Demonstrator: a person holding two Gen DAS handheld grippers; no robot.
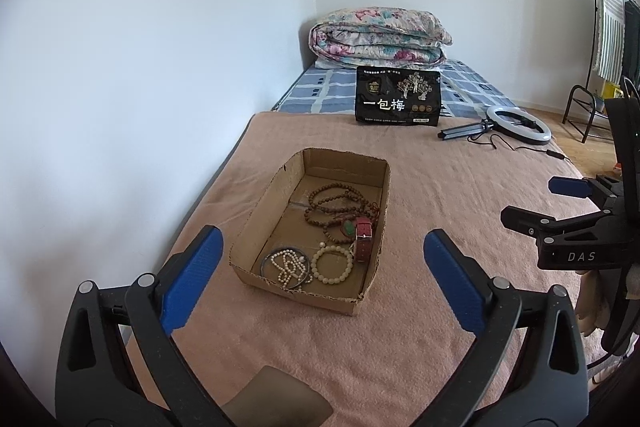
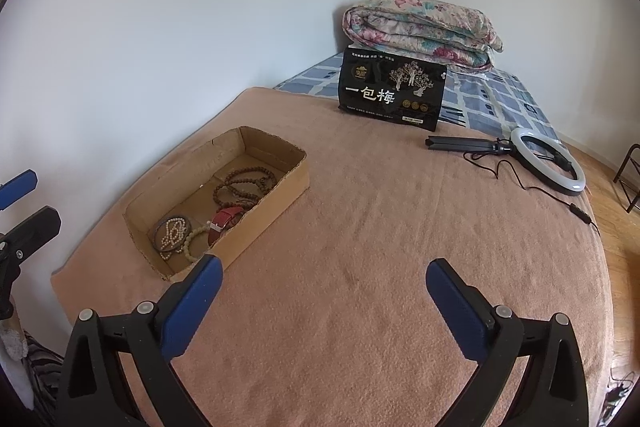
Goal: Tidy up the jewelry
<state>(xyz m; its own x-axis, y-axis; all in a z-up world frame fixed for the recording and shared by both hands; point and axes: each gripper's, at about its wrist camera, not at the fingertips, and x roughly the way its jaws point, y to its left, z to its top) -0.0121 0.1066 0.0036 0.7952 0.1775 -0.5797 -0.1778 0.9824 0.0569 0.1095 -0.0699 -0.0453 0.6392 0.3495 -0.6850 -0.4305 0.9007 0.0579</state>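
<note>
We see the cardboard tray (image 1: 280, 195) of jewelry directly ahead of the left gripper (image 1: 320, 279), nearer than the right gripper (image 2: 324, 301); both fingers are open and empty.

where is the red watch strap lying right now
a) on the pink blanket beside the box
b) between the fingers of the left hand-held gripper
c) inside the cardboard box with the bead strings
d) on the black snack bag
c: the red watch strap lies inside the cardboard box, against the brown bead strings.
</note>
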